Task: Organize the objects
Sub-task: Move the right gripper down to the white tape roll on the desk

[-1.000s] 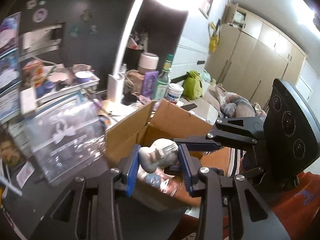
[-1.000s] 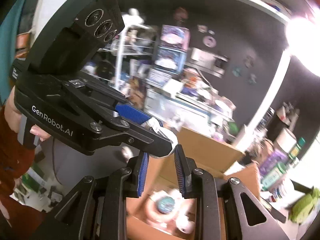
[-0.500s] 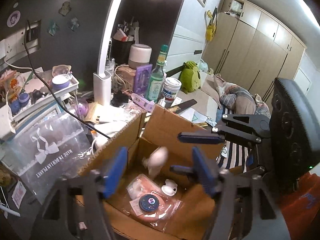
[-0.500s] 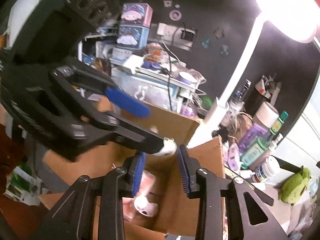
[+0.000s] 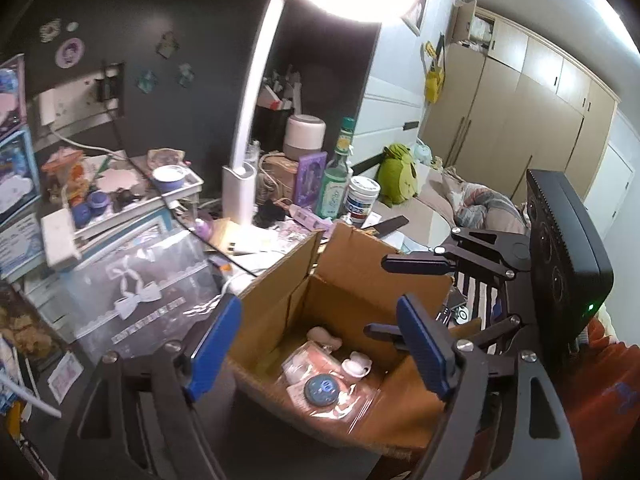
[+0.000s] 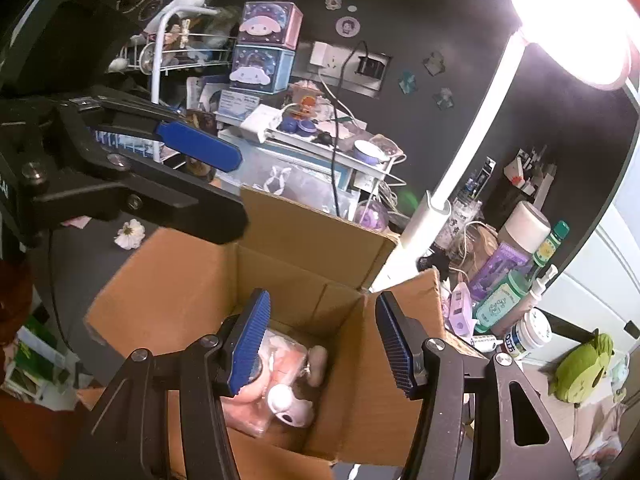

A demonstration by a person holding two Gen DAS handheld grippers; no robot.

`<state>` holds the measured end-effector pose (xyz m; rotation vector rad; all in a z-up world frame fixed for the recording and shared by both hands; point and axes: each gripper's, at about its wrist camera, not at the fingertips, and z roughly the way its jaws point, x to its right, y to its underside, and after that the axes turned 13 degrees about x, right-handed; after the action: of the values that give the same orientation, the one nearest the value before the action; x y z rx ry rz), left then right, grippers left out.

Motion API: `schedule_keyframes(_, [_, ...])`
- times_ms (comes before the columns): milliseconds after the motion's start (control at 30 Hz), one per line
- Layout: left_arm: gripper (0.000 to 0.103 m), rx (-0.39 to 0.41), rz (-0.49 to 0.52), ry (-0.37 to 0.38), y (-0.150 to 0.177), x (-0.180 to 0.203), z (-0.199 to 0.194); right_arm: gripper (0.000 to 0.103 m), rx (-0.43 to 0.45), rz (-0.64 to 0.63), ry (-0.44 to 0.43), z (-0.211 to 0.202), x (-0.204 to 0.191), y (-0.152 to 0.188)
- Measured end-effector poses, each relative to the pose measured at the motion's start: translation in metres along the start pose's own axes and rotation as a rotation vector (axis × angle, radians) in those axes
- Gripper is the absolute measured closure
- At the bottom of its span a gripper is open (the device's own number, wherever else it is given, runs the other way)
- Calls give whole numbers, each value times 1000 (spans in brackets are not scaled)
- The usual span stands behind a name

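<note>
A bedroom with tan wardrobes (image 5: 516, 116) and a dark wall holds a cluttered counter (image 5: 132, 344) lit by a white lamp (image 5: 248, 128). Along the back of the counter stand a green bottle (image 5: 336, 184), a white jar (image 5: 362, 198), a purple box (image 5: 308, 178) and a tray (image 5: 120, 196) of small pots; a green plush (image 5: 396, 180) sits further off, on the bed side.

An open cardboard box (image 5: 352, 292) stands at the counter's near edge, its flaps up. Inside lies a clear bag (image 5: 320, 376) of pink items with a round dark blue disc (image 5: 320, 389) on top. A small white piece (image 5: 356, 364) rests just beside the disc, and a pale beige figure (image 5: 323, 336) lies at the back of the box floor, touching the bag.

The left gripper (image 5: 320, 344) hangs over the box, its blue fingers (image 5: 214, 344) spread wide and opening, with nothing between them and nothing touched. The right gripper (image 6: 320, 344) hovers over the same box from the other side, fingers (image 6: 248, 344) moderately apart and opening, empty as well. In the right wrist view the beige figure (image 6: 316, 364) and the white piece (image 6: 286, 400) show below, clear of the pads. Each gripper is visible in the other's camera above the box rim.
</note>
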<state>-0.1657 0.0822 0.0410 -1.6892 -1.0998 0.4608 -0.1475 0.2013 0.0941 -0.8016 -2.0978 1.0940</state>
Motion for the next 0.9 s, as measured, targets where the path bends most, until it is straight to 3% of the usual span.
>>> schedule_keyframes(300, [25, 67, -36, -86, 22, -33, -67, 52, 48, -30, -27, -6, -45, -24])
schedule_keyframes(567, [25, 106, -95, -156, 61, -72, -127, 52, 53, -44, -137, 5, -112, -43])
schedule_keyframes(767, [25, 88, -160, -223, 101, -106, -149, 52, -24, 1, -302, 37, -164, -40])
schedule_keyframes(900, [25, 68, -207, -247, 125, -124, -152, 52, -108, 51, -344, 74, -184, -22])
